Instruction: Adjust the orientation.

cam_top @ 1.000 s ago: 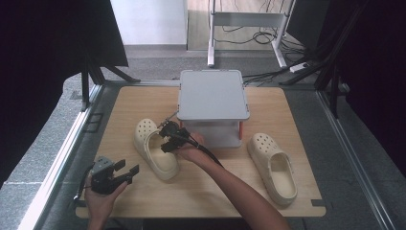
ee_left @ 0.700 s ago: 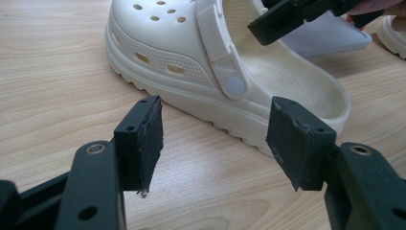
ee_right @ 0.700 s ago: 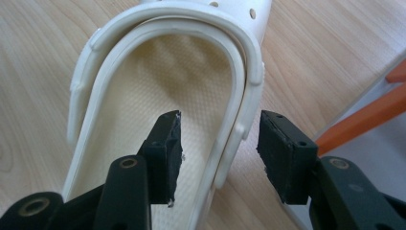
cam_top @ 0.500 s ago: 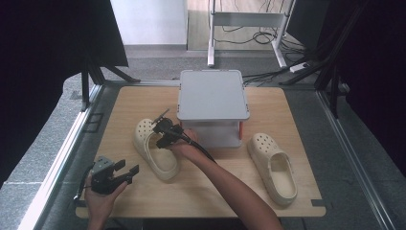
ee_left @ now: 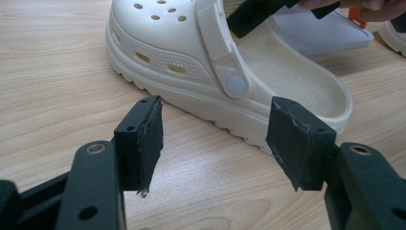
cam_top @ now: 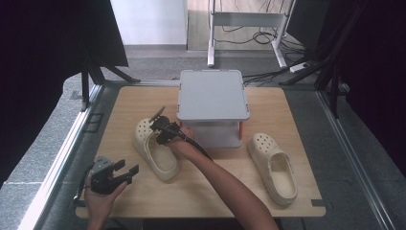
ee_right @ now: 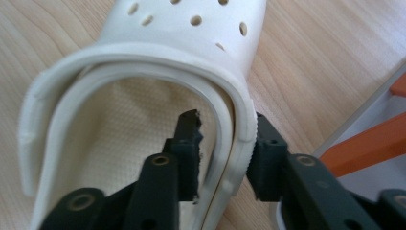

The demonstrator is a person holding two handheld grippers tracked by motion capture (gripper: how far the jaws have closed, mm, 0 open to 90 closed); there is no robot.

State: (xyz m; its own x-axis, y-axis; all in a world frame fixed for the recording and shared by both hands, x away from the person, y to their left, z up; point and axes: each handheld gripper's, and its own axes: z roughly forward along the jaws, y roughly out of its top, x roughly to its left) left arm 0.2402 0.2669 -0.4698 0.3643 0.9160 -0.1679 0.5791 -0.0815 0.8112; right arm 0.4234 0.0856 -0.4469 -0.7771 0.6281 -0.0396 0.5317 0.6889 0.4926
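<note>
Left of centre in the high view, a cream clog (cam_top: 155,154) lies on the wooden table (cam_top: 143,103), just beside a grey box (cam_top: 213,96) on a stand. The right gripper (cam_top: 160,129) has just been closing its jaws on the clog's side wall and strap; in the right gripper view one jaw sits inside the shoe, the other outside against the rim, grasping it. At lower left, the left gripper (cam_top: 125,168) rests released, jaws spread with nothing between them, pointing at the clog from nearby. A second clog (cam_top: 274,165) lies at right, well apart.
</note>
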